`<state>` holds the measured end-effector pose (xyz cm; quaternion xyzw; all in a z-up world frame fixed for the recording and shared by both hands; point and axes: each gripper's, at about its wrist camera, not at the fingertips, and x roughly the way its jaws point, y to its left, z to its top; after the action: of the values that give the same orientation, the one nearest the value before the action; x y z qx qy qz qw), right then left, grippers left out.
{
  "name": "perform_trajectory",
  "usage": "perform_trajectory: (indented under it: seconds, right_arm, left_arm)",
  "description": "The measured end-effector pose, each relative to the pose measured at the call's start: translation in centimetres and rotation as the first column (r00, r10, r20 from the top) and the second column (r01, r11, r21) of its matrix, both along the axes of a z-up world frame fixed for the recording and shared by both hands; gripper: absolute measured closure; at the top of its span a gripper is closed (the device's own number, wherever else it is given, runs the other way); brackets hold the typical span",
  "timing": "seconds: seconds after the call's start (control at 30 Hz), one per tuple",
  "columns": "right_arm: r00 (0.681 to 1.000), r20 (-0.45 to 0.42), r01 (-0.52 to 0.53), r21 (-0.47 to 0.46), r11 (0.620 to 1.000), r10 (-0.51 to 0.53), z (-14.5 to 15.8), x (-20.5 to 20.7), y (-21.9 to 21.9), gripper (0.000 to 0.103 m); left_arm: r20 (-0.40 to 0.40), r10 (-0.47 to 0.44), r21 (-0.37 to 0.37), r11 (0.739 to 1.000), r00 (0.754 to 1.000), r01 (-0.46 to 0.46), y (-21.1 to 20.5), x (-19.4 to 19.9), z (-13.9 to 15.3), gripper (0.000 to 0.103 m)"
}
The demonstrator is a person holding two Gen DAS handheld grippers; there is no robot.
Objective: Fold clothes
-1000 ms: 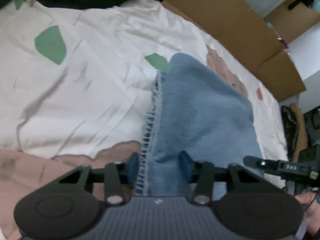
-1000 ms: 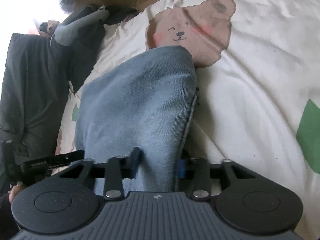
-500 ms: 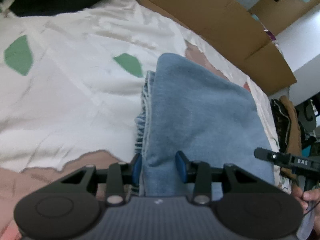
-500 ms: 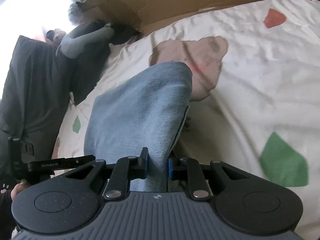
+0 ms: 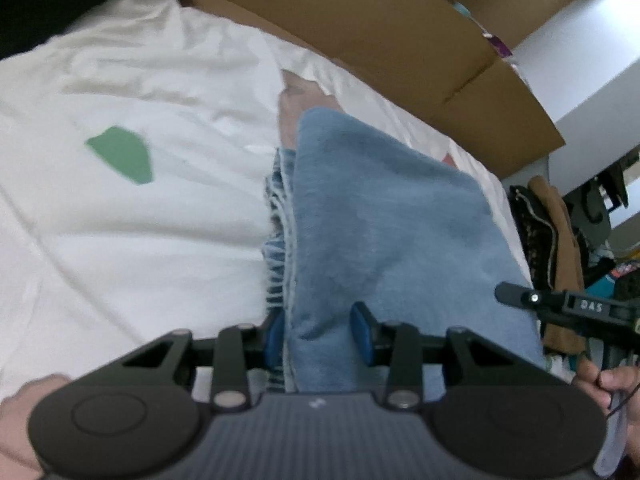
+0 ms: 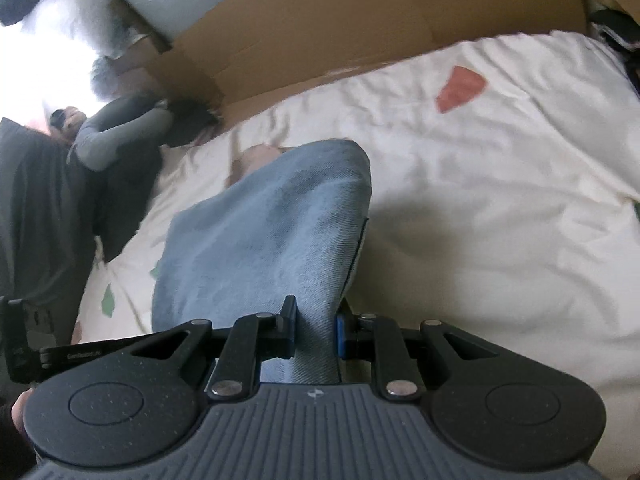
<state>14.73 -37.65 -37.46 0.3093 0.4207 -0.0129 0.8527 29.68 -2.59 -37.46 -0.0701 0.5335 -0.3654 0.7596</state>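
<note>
I see cream bedsheet (image 5: 140, 240) mid-frame, cardboard (image 5: 360, 32) along top. Left gripper (image 5: 318, 336) and right gripper (image 6: 316, 334) both clamp folded jeans (image 5: 380, 220), right jaws easing open

Jeans (image 5: 384, 232) hide the bear print (image 5: 296, 100); green patch (image 6: 636, 208) cut off.

— What lay around the bed?
— A cream bedsheet (image 5: 140, 220) with green and red patches; flattened cardboard (image 6: 360, 32) stood behind it at twelve o'clock.
— And the light?
— Bright daylight (image 6: 36, 76) glared at ten o'clock; a white wall (image 5: 592, 68) rose at two.
</note>
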Motion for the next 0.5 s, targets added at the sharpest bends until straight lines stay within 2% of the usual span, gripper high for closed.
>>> perform_trajectory:
  seconds: [0.1,0.17,0.2,0.27,0.3,0.5]
  right_arm:
    - [0.999,-0.045,0.016,-0.033,0.999,-0.017,-0.8,-0.9,-0.7,0.078]
    - [0.998,-0.049,0.030,-0.023,0.999,-0.032,-0.9,-1.9,-1.1,0.076]
    - [0.998,-0.052,0.039,-0.016,0.999,-0.040,-0.8,-2.5,-1.3,0.073]
    - [0.996,-0.075,0.045,-0.015,0.999,-0.046,-0.9,-3.5,-1.1,0.059]
    - [0.995,-0.086,0.045,-0.016,0.999,-0.046,-0.9,-4.0,-0.9,0.057]
    - [0.993,-0.121,-0.012,-0.018,1.000,0.010,-0.7,-6.6,1.6,0.051]
  left_arm:
    - [0.022,-0.016,0.012,1.000,1.000,0.016,0.0,-0.4,0.4,0.063]
    - [0.022,-0.015,0.019,1.000,1.000,0.014,0.2,-0.4,0.7,0.061]
    - [0.023,-0.009,0.028,1.000,1.000,0.009,0.3,-0.6,0.8,0.056]
    - [0.027,0.002,0.049,0.999,1.000,-0.004,0.3,-1.0,1.0,0.051]
    - [0.029,0.002,0.056,0.998,1.000,-0.003,0.4,-1.3,1.2,0.051]
    - [0.024,-0.041,0.073,0.997,0.999,0.039,1.6,-3.3,2.3,0.048]
